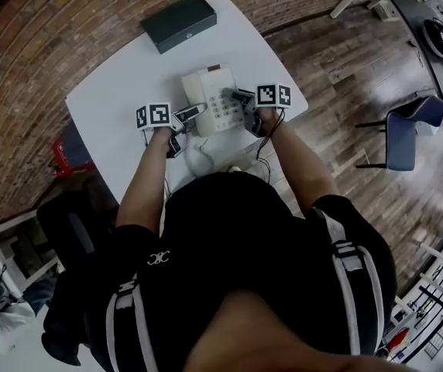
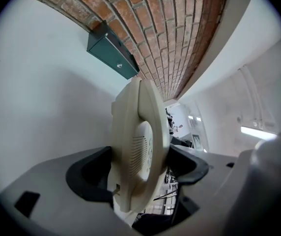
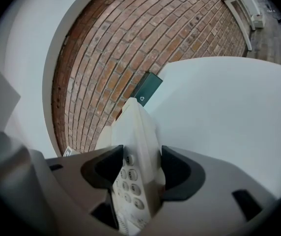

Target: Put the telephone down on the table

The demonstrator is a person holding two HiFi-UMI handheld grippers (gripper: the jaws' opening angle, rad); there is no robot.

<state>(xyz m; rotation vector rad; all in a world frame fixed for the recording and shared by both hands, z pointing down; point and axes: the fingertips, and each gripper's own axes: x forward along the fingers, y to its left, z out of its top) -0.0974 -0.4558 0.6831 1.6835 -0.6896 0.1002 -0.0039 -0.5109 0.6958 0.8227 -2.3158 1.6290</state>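
Observation:
A cream telephone [image 1: 210, 91] with a keypad is at the middle of the white table [image 1: 117, 130], held between both grippers. My left gripper [image 1: 193, 111] is shut on its left side, where the handset lies; in the left gripper view the handset [image 2: 140, 141] stands edge-on between the dark pads of the left gripper [image 2: 141, 164]. My right gripper [image 1: 241, 96] is shut on the keypad side; the right gripper view shows the telephone's keys [image 3: 130, 176] between the jaws of the right gripper [image 3: 141, 168]. Whether the telephone touches the tabletop cannot be told.
A dark green flat box [image 1: 179, 22] lies at the table's far edge, beyond the telephone. The telephone's pale cord [image 1: 202, 160] trails on the near side of the table. A red object [image 1: 70, 149] sits on the brick floor at the left, a blue chair [image 1: 407, 130] at the right.

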